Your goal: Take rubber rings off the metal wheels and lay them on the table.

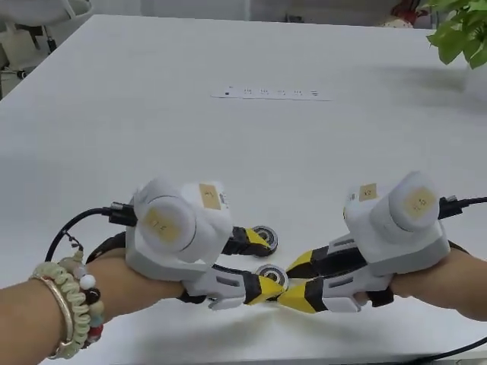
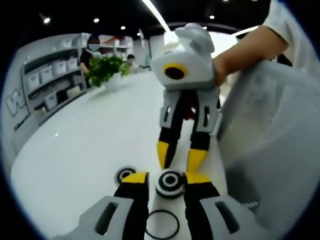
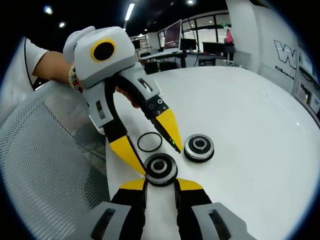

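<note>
Two metal wheels lie near the table's front edge. The near wheel (image 1: 272,274) (image 2: 170,184) (image 3: 161,169) sits between the spread jaws of my left gripper (image 1: 266,265) (image 2: 166,179) (image 3: 152,150), which is open and straddles it. My right gripper (image 1: 289,283) (image 3: 161,186) (image 2: 180,159) faces it from the other side. It is slightly open, holds nothing, and its tips are just short of that wheel. The second wheel (image 1: 265,237) (image 2: 126,175) (image 3: 199,148) lies beside the first. A loose black rubber ring (image 2: 162,224) (image 3: 149,142) lies flat on the table under the left gripper.
The white table (image 1: 243,152) stretches far ahead, with a printed strip (image 1: 270,94) at its middle. A potted plant (image 1: 460,30) stands at the far right corner. A mesh chair back (image 3: 50,165) is close to the near edge.
</note>
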### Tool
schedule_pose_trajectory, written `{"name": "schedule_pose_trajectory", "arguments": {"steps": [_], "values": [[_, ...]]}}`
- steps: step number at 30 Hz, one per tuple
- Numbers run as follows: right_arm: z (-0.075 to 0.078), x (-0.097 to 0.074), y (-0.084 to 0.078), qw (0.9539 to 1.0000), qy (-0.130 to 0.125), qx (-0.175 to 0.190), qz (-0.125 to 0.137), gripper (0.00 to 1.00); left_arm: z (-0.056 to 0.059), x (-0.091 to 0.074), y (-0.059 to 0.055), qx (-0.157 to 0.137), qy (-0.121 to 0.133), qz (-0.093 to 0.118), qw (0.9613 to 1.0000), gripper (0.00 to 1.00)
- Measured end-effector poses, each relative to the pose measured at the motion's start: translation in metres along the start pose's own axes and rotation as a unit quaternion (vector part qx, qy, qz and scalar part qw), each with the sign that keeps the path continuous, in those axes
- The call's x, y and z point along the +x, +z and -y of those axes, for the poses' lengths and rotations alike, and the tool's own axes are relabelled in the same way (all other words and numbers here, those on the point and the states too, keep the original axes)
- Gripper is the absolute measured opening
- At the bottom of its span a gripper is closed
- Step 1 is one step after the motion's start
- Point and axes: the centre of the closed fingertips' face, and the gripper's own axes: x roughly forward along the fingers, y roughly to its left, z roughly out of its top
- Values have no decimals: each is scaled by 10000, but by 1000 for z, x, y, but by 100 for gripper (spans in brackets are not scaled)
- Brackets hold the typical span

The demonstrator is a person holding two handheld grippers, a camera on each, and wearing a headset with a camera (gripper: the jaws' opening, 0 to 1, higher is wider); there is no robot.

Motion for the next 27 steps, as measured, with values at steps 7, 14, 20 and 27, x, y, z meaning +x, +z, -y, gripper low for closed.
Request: {"name": "schedule_pose_trajectory", "arguments": {"steps": [7,14,20,27], "values": [[0,0,1,10000,21,-76,27,19,3,1,-5,-333,-79,35,9994,19],[1,-1,0,9999,8,-117,-6,16,4,1,-7,-229,-63,23,9997,15],[1,-2,0,9999,1,-167,-21,14,4,0,-7,-312,-31,103,9995,15],[2,-3,-3,9997,-56,-203,-89,5,4,0,-7,-285,-36,114,9995,15]]}}
